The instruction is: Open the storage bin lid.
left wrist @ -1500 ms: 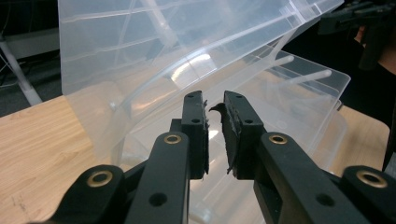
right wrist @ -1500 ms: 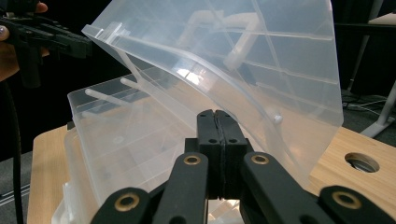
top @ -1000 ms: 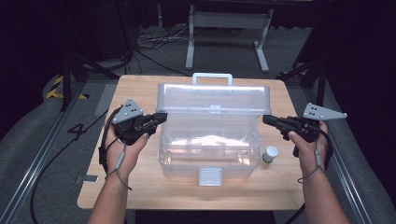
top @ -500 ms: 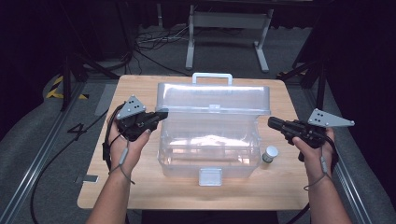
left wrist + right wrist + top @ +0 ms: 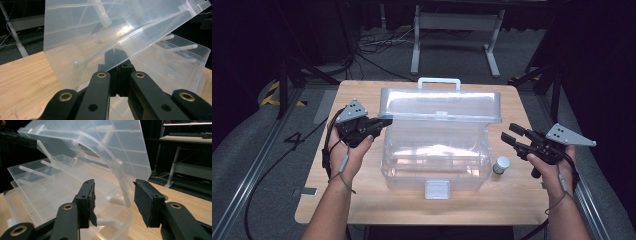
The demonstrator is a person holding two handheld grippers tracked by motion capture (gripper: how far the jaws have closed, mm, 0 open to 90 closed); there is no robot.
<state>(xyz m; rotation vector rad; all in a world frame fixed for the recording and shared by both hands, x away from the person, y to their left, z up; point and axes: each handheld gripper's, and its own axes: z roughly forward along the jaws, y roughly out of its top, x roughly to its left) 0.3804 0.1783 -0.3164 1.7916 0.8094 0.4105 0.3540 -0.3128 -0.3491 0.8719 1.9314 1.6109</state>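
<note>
Pale wood forms the worktop (image 5: pixel 362 200), and at its middle stands a clear plastic box (image 5: pixel 437 160) with its hinged lid (image 5: pixel 442 104) raised and tilted back, a white handle on the far edge. The left hand-held gripper (image 5: pixel 384 122) sits at the lid's left edge, jaws closed together on that edge. The right hand-held gripper (image 5: pixel 510 134) hovers just right of the box, jaws spread apart, holding nothing. A small white-capped jar (image 5: pixel 500 165) stands beside the box's right front corner.
</note>
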